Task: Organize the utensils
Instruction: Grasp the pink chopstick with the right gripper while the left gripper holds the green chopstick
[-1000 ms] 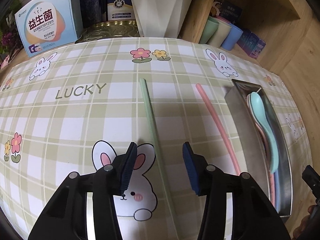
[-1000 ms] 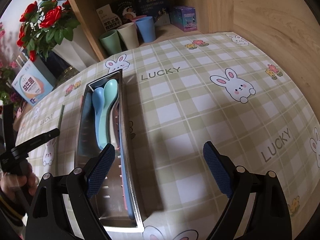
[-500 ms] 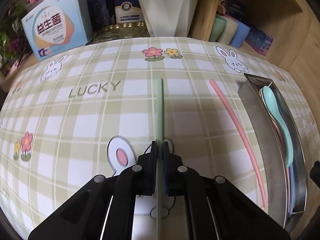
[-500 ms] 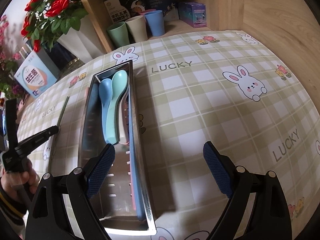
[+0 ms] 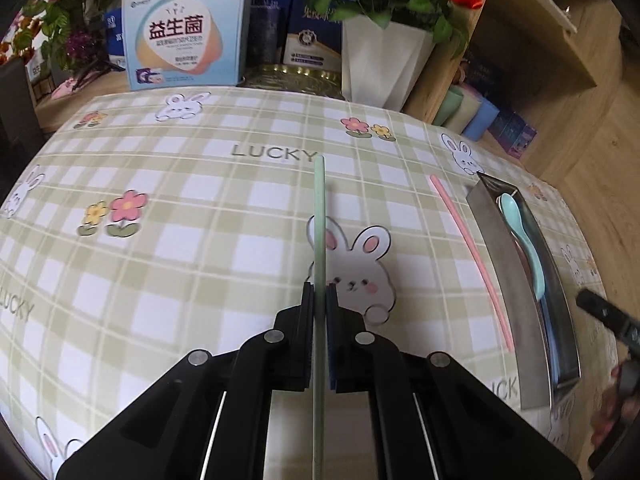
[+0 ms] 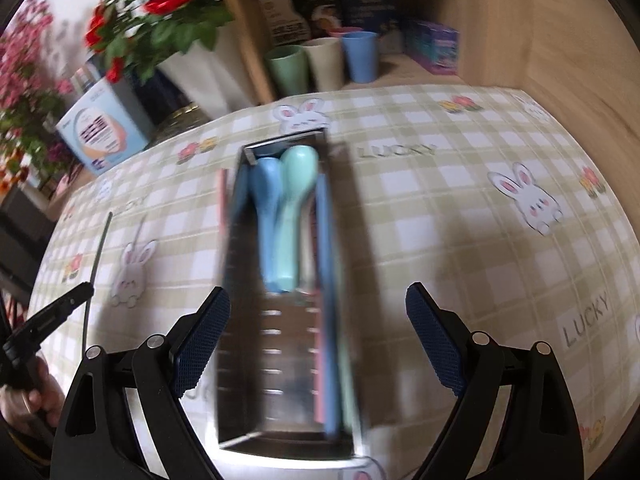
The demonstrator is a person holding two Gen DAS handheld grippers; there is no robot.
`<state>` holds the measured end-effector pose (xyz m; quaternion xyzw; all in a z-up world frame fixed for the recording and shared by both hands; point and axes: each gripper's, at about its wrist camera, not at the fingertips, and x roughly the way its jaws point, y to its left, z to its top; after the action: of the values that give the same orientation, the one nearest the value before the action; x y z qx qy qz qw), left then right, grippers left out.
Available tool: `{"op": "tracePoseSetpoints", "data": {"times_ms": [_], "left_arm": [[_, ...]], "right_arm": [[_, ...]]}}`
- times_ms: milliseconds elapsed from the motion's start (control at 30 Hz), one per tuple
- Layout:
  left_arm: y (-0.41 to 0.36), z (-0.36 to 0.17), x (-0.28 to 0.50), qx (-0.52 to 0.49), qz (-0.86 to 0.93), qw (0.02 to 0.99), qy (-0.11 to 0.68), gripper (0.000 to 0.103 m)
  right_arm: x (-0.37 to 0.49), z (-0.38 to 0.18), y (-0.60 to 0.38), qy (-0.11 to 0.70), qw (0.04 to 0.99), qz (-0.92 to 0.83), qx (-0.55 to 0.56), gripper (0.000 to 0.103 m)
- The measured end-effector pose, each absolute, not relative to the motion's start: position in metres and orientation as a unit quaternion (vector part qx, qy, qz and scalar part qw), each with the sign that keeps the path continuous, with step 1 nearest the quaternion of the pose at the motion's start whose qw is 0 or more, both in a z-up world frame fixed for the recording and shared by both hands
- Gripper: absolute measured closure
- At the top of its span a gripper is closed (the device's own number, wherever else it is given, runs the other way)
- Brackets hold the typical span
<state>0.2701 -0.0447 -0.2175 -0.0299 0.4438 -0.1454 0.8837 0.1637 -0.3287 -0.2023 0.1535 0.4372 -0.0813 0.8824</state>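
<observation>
Left wrist view shows the left tool (image 5: 319, 300) clamped tight on a long pale green plastic chopstick (image 5: 319, 216), which runs from between the pads toward twelve o'clock over the green-and-white checked tabletop (image 5: 180, 248) with its rabbit print. A long pink plastic chopstick (image 5: 468, 256) lies flat at about two o'clock, just beside the near wall of the narrow stainless steel utensil tray (image 5: 504, 280). From the right wrist view, the right tool (image 6: 318, 344) stands wide open with nothing between its pads, hovering over the near end of that tray, which holds a blue plastic spoon (image 6: 266, 208), a mint green plastic spoon (image 6: 294, 204) and some long sticks along its sides; this picture is smeared, so finer detail is lost. The green chopstick seems to be on its way to the tray. My worry is the grip: the pads pinch a thin, smooth stick near its back portion, so the long free end could swing or slip round. That end could also catch the tray wall and shove the tray, or knock the pink chopstick aside. The open right tool sits over the drop spot and may get in the way.
</observation>
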Motion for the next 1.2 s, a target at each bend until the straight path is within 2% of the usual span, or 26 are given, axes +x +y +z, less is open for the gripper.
{"op": "tracePoseSetpoints", "data": {"times_ms": [67, 167, 233, 300, 400, 767, 967, 1167, 1200], "left_arm": [[-0.037, -0.217, 0.265, -0.033, -0.148, 0.885, 0.440, 0.098], [-0.025, -0.216, 0.259, -0.043, -0.148, 0.888, 0.433, 0.098], [-0.016, -0.217, 0.258, -0.057, -0.148, 0.887, 0.433, 0.098], [-0.008, -0.216, 0.260, -0.070, -0.149, 0.887, 0.432, 0.098], [0.002, -0.214, 0.261, -0.080, -0.148, 0.890, 0.424, 0.098], [0.025, -0.215, 0.263, -0.116, -0.141, 0.890, 0.418, 0.098], [0.025, -0.214, 0.262, -0.119, -0.146, 0.889, 0.417, 0.098], [0.025, -0.214, 0.261, -0.125, -0.147, 0.888, 0.418, 0.098], [0.025, -0.214, 0.261, -0.126, -0.147, 0.888, 0.418, 0.098]], "right_arm": [[0.176, -0.198, -0.319, 0.440, 0.885, -0.063, 0.140, 0.017], [0.202, -0.189, -0.301, 0.448, 0.886, -0.033, 0.112, 0.035], [0.226, -0.185, -0.286, 0.459, 0.884, -0.009, 0.088, 0.040], [0.248, -0.187, -0.273, 0.476, 0.877, 0.010, 0.067, 0.055], [0.285, -0.197, -0.263, 0.513, 0.856, 0.020, 0.064, 0.067], [0.340, -0.233, -0.248, 0.592, 0.800, -0.049, 0.078, 0.070], [0.344, -0.240, -0.248, 0.594, 0.795, -0.091, 0.082, 0.072], [0.333, -0.251, -0.256, 0.585, 0.789, -0.116, 0.149, 0.072], [0.329, -0.252, -0.254, 0.581, 0.792, -0.114, 0.149, 0.084]]}}
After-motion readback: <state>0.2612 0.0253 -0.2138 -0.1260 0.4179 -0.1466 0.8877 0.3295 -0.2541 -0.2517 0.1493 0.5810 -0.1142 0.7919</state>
